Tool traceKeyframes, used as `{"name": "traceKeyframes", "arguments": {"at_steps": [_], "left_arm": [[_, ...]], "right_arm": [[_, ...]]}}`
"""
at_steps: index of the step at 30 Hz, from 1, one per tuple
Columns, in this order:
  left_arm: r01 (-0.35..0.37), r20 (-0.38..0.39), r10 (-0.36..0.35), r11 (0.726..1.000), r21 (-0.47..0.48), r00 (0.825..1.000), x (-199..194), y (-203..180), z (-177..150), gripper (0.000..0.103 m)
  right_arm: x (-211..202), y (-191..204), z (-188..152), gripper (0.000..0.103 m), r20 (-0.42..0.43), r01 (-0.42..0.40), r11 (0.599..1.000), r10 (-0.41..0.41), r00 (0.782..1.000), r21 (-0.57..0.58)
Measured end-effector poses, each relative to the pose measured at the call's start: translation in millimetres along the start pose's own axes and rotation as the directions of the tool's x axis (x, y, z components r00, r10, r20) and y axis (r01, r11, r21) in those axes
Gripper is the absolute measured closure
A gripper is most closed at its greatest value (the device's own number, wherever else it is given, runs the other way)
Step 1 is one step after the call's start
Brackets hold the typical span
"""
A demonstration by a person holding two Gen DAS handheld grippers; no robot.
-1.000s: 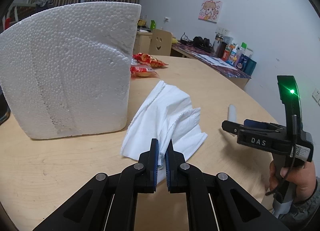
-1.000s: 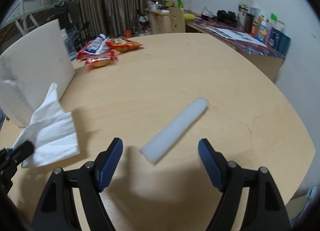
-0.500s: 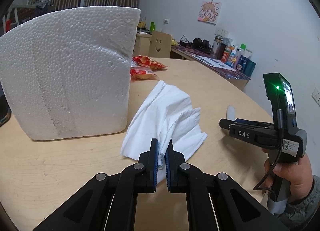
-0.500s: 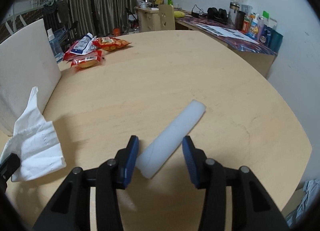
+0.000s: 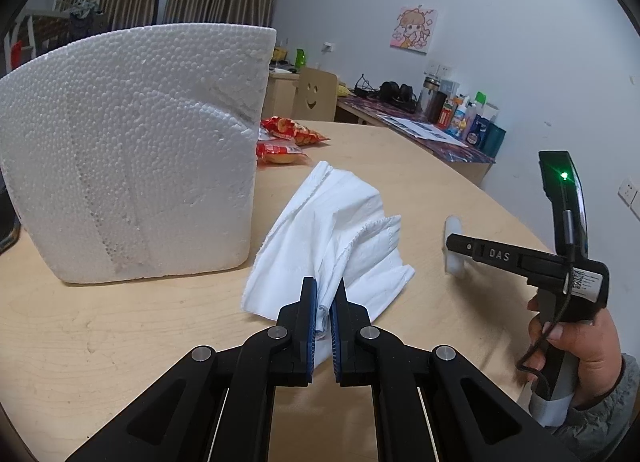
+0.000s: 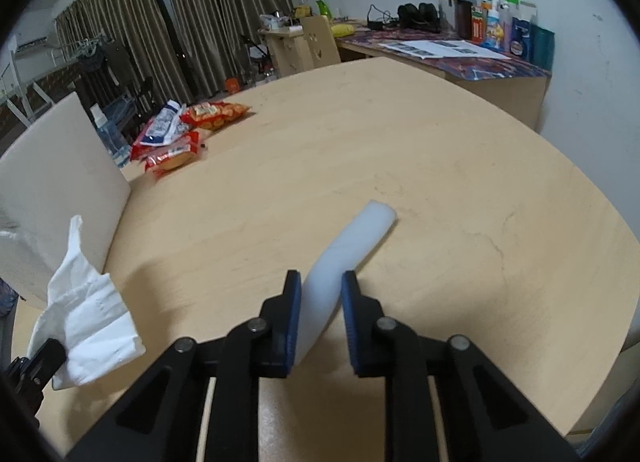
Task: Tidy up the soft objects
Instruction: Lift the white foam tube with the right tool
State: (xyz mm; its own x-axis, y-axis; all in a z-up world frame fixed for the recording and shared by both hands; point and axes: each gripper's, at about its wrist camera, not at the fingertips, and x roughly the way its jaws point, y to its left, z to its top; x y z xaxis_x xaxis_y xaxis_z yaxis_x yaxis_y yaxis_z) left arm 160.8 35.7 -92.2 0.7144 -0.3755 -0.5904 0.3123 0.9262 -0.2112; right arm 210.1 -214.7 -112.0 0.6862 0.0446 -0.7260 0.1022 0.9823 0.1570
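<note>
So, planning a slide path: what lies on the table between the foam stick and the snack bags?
Nothing: in the right wrist view, only bare table stretches from the foam stick to the snack bags.

On the table [image 6: 440, 166] before you, the foam strip [image 6: 352, 242] lies right of the tissue [image 5: 340, 230], well apart. The foam block [image 5: 132, 166] stands just left of the tissue, with snack packets [image 6: 188, 134] on the table behind it.
</note>
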Motion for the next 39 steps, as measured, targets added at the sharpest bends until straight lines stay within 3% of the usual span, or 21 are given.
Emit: {"name": "traceKeyframes", "arguments": {"at_steps": [1,4,9,12,13,14,15,18,27,30,31,33,35,39], "left_arm": [[-0.001,0.003,0.001,1.000,0.001,1.000,-1,0,0,0.096],[0.002,0.003,-0.002,1.000,0.004,1.000,-2,0,0,0.096],[0.004,0.009,-0.004,1.000,0.007,1.000,-5,-1,1,0.096],[0.002,0.021,-0.002,1.000,0.010,1.000,-8,-2,1,0.096],[0.002,0.022,-0.002,1.000,0.011,1.000,-8,-2,0,0.096],[0.003,0.022,-0.004,1.000,0.012,1.000,-8,-3,0,0.096],[0.004,0.020,-0.004,1.000,0.013,1.000,-8,-3,0,0.096],[0.007,0.023,-0.007,1.000,0.016,1.000,-8,-3,-1,0.096],[0.016,0.033,-0.017,1.000,0.013,0.999,-11,-4,-1,0.096],[0.018,0.036,-0.019,1.000,0.013,0.999,-12,-3,-1,0.096],[0.020,0.037,-0.020,1.000,0.012,0.999,-13,-2,-1,0.096],[0.022,0.041,-0.022,1.000,0.008,0.999,-13,0,-1,0.096],[0.025,0.043,-0.025,1.000,0.003,0.999,-14,1,-1,0.096],[0.029,0.046,-0.029,1.000,0.001,0.999,-15,1,0,0.096]], "right_arm": [[-2,1,0,0.087,0.007,-0.010,1.000,0.010,1.000,-0.009],[-13,2,0,0.091,0.031,-0.030,0.999,0.031,0.999,-0.030],[-24,-2,-1,0.090,0.050,-0.038,0.999,0.039,0.998,-0.024],[-13,1,0,0.088,0.021,0.004,0.999,-0.003,1.000,-0.042],[-10,-1,1,0.078,0.012,-0.015,1.000,0.015,1.000,-0.018],[-4,-2,2,0.059,-0.006,-0.014,1.000,0.014,1.000,0.000],[-1,-2,2,0.052,-0.015,0.010,1.000,-0.010,1.000,0.004],[5,0,2,0.050,-0.022,0.025,1.000,-0.025,0.999,0.003],[11,14,2,0.052,-0.027,0.097,0.994,-0.098,0.995,-0.040],[13,24,0,0.052,-0.024,0.154,0.985,-0.157,0.987,-0.081],[13,25,0,0.055,-0.018,0.161,0.984,-0.163,0.986,-0.080],[11,24,-1,0.071,-0.014,0.184,0.981,-0.185,0.983,-0.069],[10,19,0,0.078,-0.017,0.175,0.983,-0.176,0.984,-0.059],[7,12,-1,0.082,-0.007,0.118,0.992,-0.118,0.993,-0.051]]}}
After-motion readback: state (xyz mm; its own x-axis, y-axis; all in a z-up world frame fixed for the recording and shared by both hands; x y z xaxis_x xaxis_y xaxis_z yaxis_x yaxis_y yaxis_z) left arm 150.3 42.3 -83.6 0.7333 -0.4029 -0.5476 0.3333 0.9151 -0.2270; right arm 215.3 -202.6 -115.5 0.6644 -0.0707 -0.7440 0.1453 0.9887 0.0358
